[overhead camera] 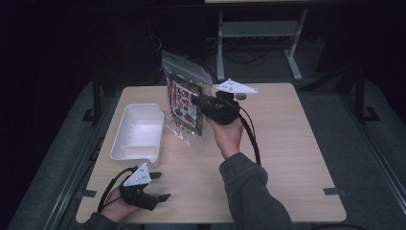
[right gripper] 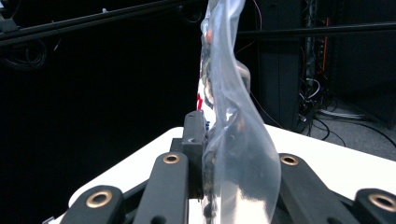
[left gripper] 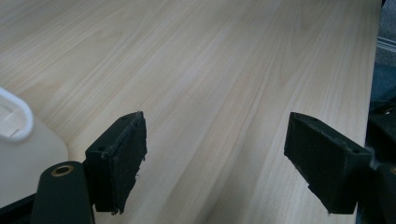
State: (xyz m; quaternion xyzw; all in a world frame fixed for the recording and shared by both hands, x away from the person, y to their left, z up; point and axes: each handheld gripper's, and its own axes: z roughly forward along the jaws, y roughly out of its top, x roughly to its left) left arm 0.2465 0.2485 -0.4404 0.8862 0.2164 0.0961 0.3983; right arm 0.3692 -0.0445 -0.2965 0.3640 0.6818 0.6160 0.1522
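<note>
A clear plastic bag [overhead camera: 186, 101] with a dark printed packet inside hangs above the middle of the wooden table [overhead camera: 287, 158]. My right gripper [overhead camera: 197, 101] is shut on the bag's right edge and holds it up in the air. In the right gripper view the bag [right gripper: 233, 154] stands edge-on, pinched between the two black jaws. A white rectangular tub [overhead camera: 138, 132] sits empty at the table's left. My left gripper [overhead camera: 162, 186] rests near the front left corner, open, with nothing between its fingers [left gripper: 123, 158]; bare tabletop lies beyond them.
The tub's rim [left gripper: 14, 116] shows at the left of the left gripper view. A grey metal frame [overhead camera: 258, 33] stands on the floor behind the table. The room around is dark. Bare tabletop lies to the right.
</note>
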